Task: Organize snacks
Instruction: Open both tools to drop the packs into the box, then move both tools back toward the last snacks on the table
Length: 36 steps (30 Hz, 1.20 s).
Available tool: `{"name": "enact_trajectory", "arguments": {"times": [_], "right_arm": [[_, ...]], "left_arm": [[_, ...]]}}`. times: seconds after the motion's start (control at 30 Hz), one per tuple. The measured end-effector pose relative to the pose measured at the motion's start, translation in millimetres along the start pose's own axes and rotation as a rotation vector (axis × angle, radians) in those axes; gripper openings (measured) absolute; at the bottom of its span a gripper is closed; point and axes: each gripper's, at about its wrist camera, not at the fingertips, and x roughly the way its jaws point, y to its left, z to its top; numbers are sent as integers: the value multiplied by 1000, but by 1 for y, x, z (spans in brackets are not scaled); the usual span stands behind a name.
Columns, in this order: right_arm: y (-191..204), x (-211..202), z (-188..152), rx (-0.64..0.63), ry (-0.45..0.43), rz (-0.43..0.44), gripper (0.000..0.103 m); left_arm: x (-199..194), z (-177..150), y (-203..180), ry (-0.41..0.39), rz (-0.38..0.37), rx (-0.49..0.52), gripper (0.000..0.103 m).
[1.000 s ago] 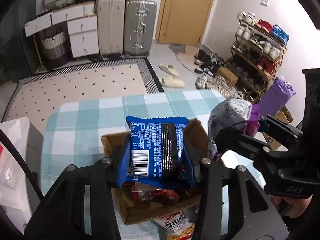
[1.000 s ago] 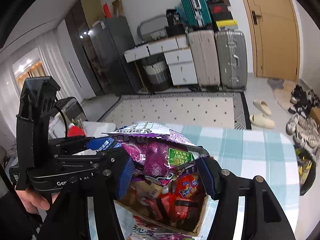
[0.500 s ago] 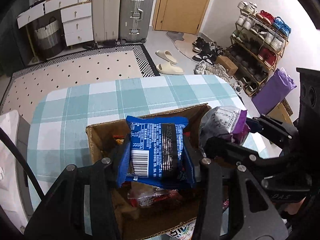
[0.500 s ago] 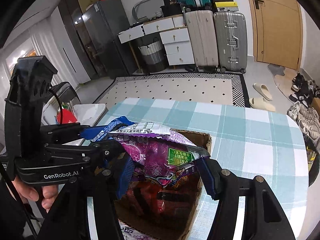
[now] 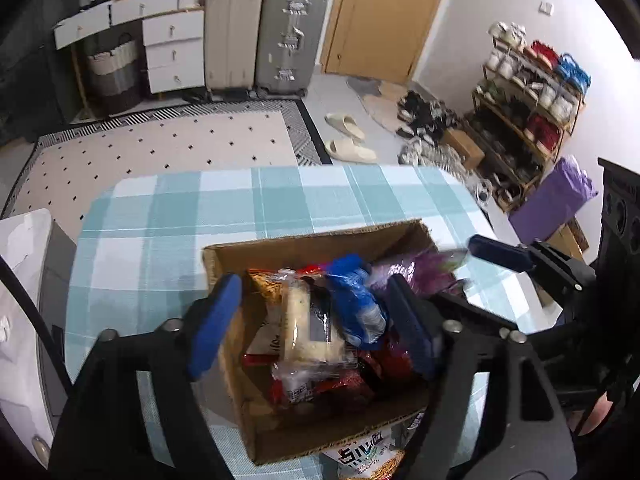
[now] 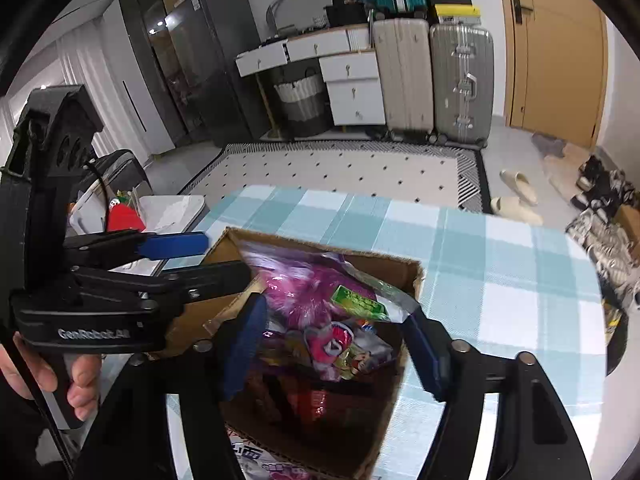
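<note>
Hovering over the cardboard box (image 5: 240, 256) on the checked worktop (image 5: 160, 216), the left tongs (image 5: 316, 320) have just been opening, blue packet (image 5: 356, 300) dropped inside; right tongs (image 6: 336, 344) likewise just spread, purple snack bag (image 6: 304, 284) lying released among the snacks.

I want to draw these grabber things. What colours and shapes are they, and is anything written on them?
Both are black plastic with two long fingers tipped in flat blue pads. The left gripper has white letters reading GenRobot.AI on its body, a round-holed block on top and a thin black cable. The right gripper looks the same, with silver screws on its arms. No sleeves show.
</note>
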Motion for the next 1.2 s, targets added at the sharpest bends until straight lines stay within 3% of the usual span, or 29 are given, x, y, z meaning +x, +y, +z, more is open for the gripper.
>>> {"name": "enact_trajectory", "arguments": {"times": [0.03, 0.07, 0.3, 0.4, 0.57, 0.7, 0.9, 1.07, 1.2], "right_arm": [[1, -3, 0, -7, -7, -10, 88], [2, -8, 1, -14, -16, -26, 90], [10, -42, -1, -13, -76, -12, 90], [14, -61, -5, -6, -99, -8, 90], [13, -104, -21, 27, -171, 28, 90], [10, -130, -37, 57, -211, 43, 93], [26, -167, -63, -13, -302, -23, 93], [41, -183, -84, -77, -351, -53, 99], [41, -184, -100, -58, -346, -36, 102]], "left_arm": [[-6, -1, 0, -13, 12, -2, 77], [-10, -2, 1, -17, 19, -2, 77], [-53, -20, -9, -81, 73, 57, 78], [-77, -37, -15, -125, 111, 86, 78], [-123, -68, -20, -212, 114, 90, 80], [-151, -89, -25, -281, 149, 78, 90], [-180, -121, -39, -361, 178, 103, 103], [-188, -140, -48, -363, 178, 118, 103], [-183, -154, -40, -333, 175, 64, 103]]}}
